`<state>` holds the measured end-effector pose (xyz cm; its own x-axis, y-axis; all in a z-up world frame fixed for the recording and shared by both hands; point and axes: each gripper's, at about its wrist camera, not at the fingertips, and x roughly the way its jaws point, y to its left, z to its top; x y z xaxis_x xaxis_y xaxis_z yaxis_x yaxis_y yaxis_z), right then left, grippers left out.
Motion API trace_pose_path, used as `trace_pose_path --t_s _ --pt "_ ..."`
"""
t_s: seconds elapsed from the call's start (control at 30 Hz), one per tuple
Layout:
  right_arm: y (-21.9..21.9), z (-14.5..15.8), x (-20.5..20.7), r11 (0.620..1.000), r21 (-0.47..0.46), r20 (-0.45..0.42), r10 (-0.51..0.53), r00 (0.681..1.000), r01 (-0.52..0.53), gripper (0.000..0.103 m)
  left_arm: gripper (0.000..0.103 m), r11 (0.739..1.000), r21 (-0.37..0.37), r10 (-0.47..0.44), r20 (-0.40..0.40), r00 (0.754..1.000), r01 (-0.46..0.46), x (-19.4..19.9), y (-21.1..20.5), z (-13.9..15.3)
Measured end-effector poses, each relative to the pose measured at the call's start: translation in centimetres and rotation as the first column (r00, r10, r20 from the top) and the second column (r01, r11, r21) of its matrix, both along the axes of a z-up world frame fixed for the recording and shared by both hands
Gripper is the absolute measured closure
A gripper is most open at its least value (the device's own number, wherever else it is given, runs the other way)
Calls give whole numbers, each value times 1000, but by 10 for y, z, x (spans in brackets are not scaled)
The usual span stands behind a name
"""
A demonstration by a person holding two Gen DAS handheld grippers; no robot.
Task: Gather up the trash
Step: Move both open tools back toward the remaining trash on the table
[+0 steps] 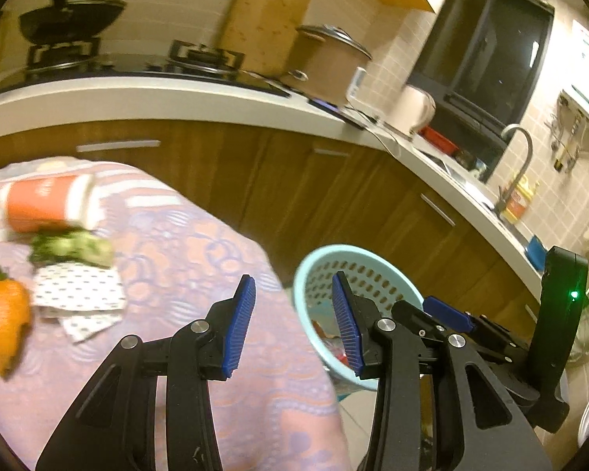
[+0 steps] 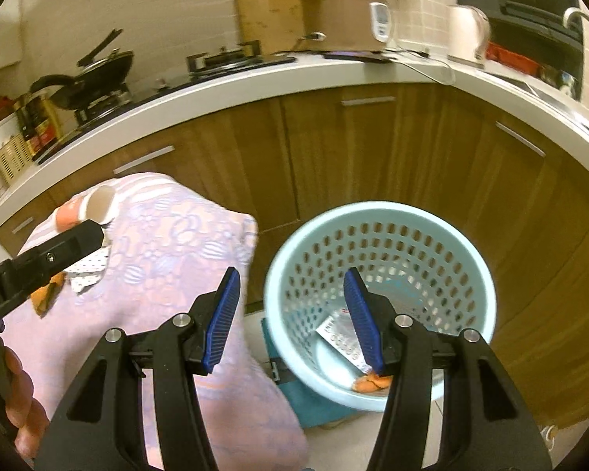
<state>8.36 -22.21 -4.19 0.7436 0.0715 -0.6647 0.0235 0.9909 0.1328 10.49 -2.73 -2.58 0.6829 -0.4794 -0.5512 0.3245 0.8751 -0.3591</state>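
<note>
Both wrist fisheyes looked forward and down along their blue-padded fingers from close above the cloth-covered table (image 1: 200,243) edge, sharing the perforated basket (image 2: 381,219) at lower right, the wooden cabinets (image 2: 365,149) across mid-frame and the counter along the top.

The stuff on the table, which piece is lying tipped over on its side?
The orange paper cup at the far end of the table, its white mouth sideways. The carrot, greens and dotted napkins simply lie flat.

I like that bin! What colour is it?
Light blue basket with holes, clearest in the right wrist view.
</note>
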Motion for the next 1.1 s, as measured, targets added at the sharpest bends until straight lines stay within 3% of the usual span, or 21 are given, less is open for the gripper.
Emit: trace_pose_path --t_s 0.33,0.57,0.8,1.1 --pt "76 18 12 986 -12 29 169 985 -169 52 49 985 42 164 52 985 -166 -17 77 18" --pt "140 28 25 950 -29 35 310 950 -309 52 47 957 85 276 36 961 -278 -24 140 12" --pt "192 13 41 915 -34 -8 401 916 -401 52 43 946 122 306 -28 952 -300 -23 183 -14" --pt "219 -23 61 897 7 -68 441 895 -442 52 43 949 146 298 -105 949 -281 -9 186 -51"
